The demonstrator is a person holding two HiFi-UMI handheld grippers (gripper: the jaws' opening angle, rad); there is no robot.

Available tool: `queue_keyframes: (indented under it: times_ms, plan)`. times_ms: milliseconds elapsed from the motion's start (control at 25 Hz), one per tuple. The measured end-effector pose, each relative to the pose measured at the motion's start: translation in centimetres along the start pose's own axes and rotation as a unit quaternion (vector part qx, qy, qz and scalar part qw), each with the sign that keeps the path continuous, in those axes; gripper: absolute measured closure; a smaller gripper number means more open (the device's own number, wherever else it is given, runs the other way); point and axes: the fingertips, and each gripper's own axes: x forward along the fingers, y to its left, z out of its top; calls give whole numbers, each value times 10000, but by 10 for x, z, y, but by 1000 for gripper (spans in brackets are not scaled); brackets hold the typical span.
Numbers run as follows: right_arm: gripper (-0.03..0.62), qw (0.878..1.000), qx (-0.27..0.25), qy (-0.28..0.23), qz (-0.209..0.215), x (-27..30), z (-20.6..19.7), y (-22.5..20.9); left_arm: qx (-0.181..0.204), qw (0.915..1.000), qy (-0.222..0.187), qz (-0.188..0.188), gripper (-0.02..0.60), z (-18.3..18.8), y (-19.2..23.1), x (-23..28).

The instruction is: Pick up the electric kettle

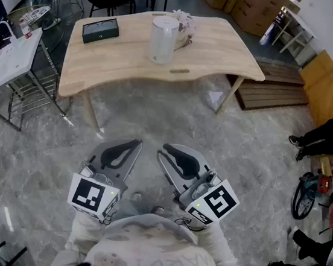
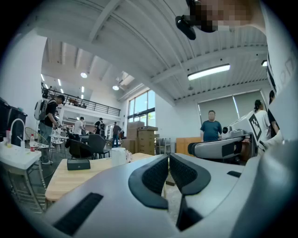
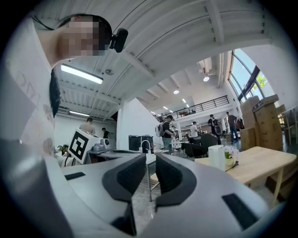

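Hanging low before the person's chest, the left gripper [image 1: 132, 145] is keeping its jaws pressed together with nothing between them. The right gripper [image 1: 165, 153] beside it is doing the same, showing only a thin slit between its pads. Both are pointing over the grey floor [image 1: 156, 122] toward the wooden table [image 1: 122, 56], well apart from it. The white electric kettle [image 1: 163, 39] is standing upright near the middle of that table, with a black box [image 1: 101, 29] lying to its left and a bunch of flowers [image 1: 185, 21] sitting just behind it.
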Motion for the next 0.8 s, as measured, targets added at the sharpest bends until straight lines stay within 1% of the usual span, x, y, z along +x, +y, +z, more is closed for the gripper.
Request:
queue_keyframes:
  times_ms: [200,680,760,800]
  plan:
    - [525,10000,-12,8,11,6,-2,-2,-10,10000,-12,19,360,-2,7,2]
    - [525,10000,-23,13,34,45,-7,-10,-44,10000,-51,40,360,-7,47,10]
    - [521,10000,9,-36,43,52,-6,-13,-68,9999,-57,54,360,-8,55,11]
    - [505,10000,23,-50,43,55,-6,-15,-85,9999,-58,55,360,-9,60,12]
